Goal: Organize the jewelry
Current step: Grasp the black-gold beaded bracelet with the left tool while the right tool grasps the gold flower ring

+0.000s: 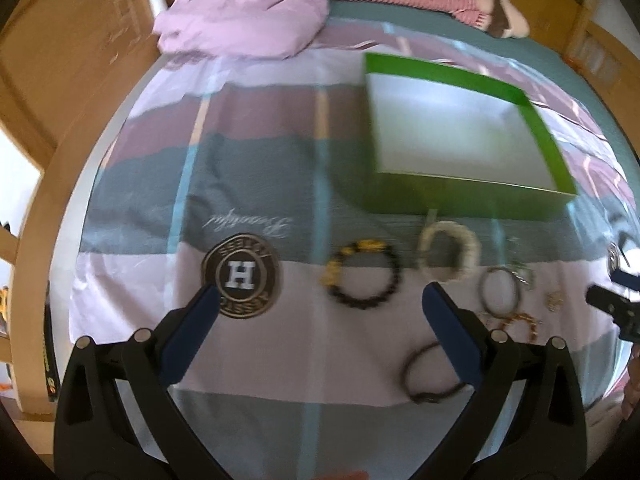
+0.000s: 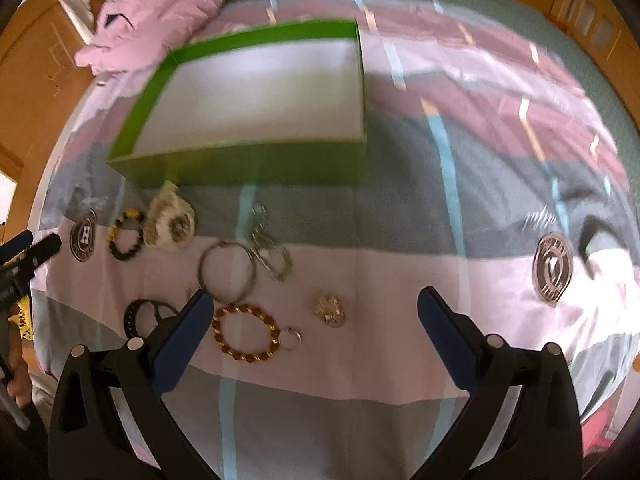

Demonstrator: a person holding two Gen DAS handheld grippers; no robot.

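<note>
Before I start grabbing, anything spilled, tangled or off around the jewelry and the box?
Nothing damaged. The green box sits empty, upright, with all the jewelry loose on the bedspread in front of it. One snag: the silver chain lies bunched against the thin silver bangle, possibly overlapping. Both grippers open, holding nothing.

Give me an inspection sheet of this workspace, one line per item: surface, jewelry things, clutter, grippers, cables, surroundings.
Surface: striped bedspread with round logo patches.
Job's things: green box, open and empty; black-and-gold bead bracelet, cream bracelet, silver bangle, amber bead bracelet, small ring, gold brooch, black cord bracelet, all lying on the bedspread.
Clutter: pink garment.
Grippers: left gripper open; right gripper open; both empty.
Cables: nothing seen.
Surroundings: wooden furniture.
</note>
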